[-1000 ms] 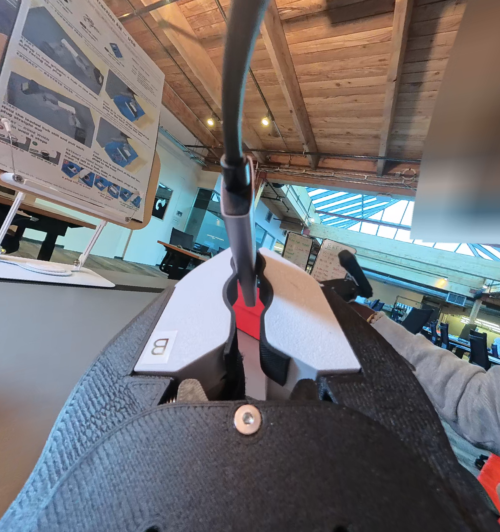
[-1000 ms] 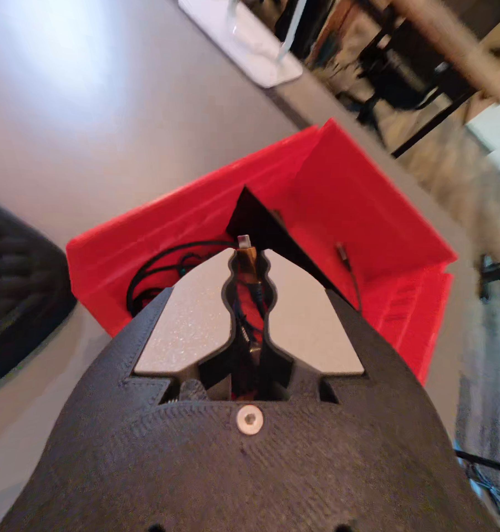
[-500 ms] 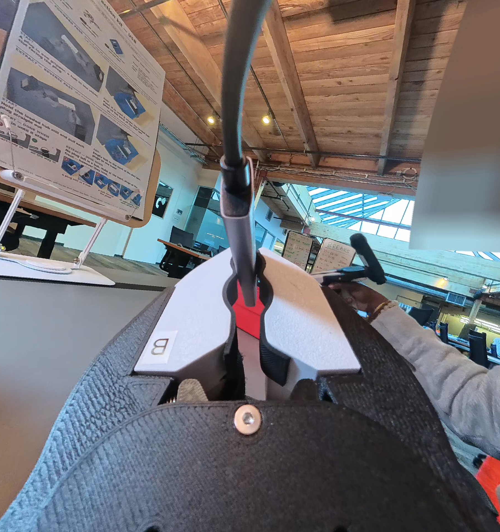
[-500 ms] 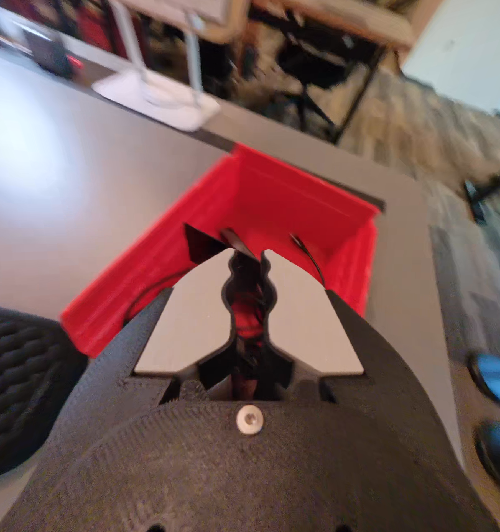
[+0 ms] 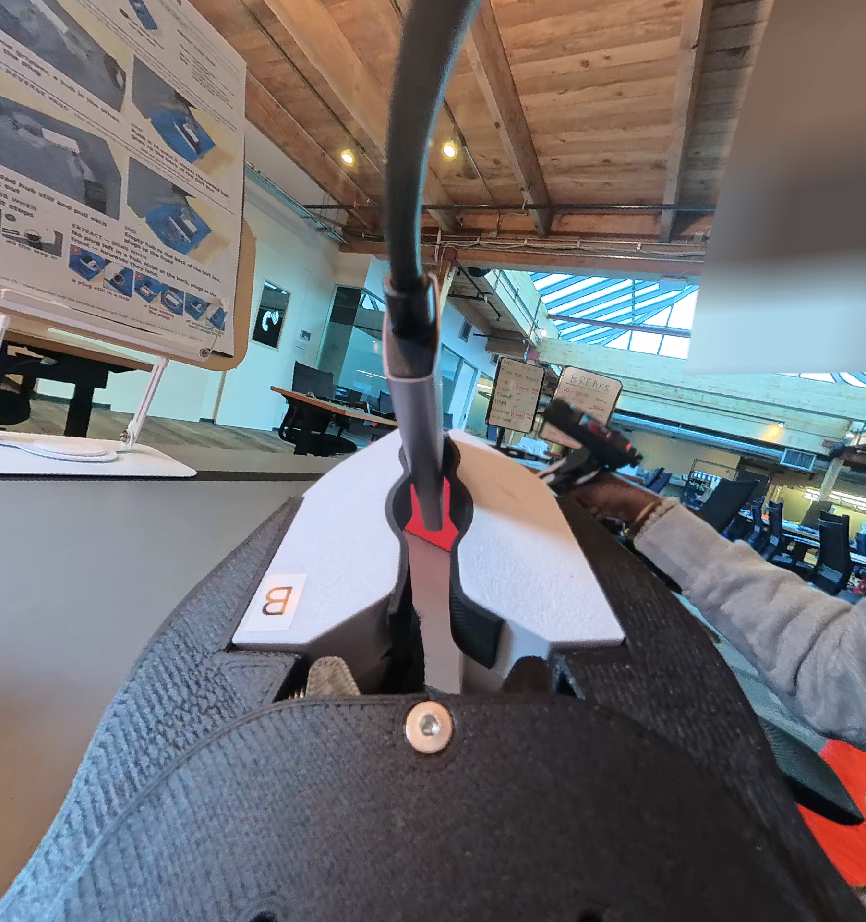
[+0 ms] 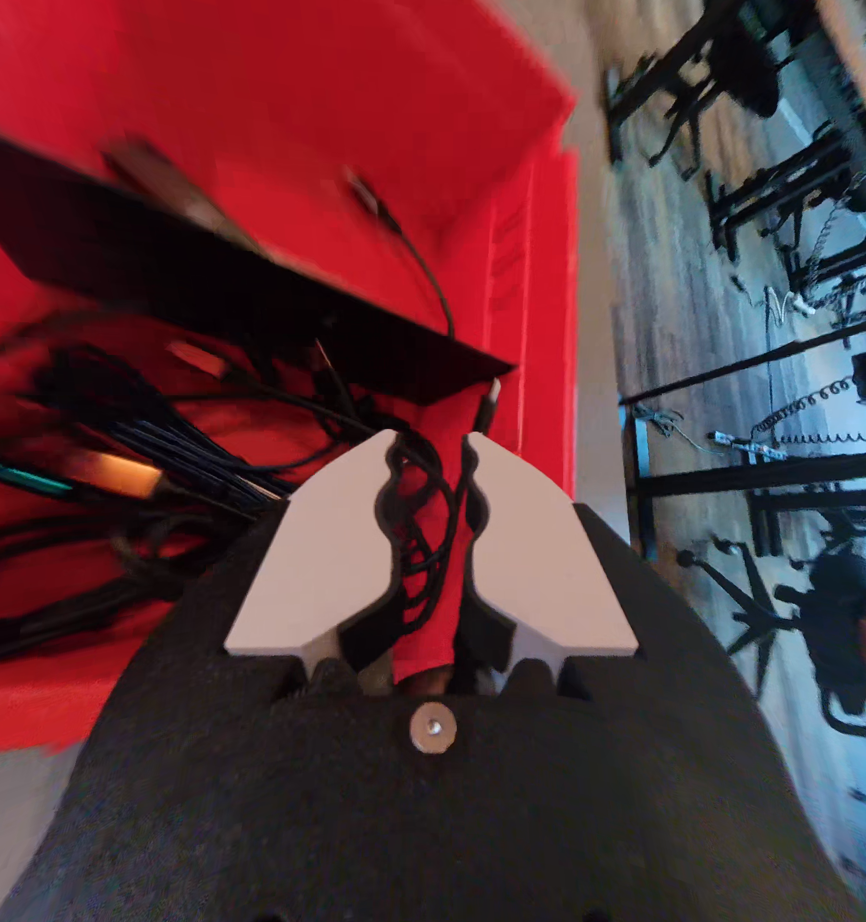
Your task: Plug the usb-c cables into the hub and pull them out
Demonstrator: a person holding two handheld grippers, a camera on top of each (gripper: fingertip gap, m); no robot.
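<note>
Between my left gripper's (image 5: 423, 466) closed fingers I pinch the grey hub (image 5: 413, 394), its black cable (image 5: 416, 149) arching overhead. My right gripper (image 6: 431, 439) hangs narrowly parted, empty, over tangled usb-c cables (image 6: 181, 449) lying in the red bin (image 6: 321, 100). Beyond stands an instruction board (image 5: 107, 164).

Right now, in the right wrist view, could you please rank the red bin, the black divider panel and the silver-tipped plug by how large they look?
1. red bin, filling most of the picture.
2. black divider panel, crossing the bin.
3. silver-tipped plug, by far the smallest.
Motion blur softens the edges, but the order is plain.
</note>
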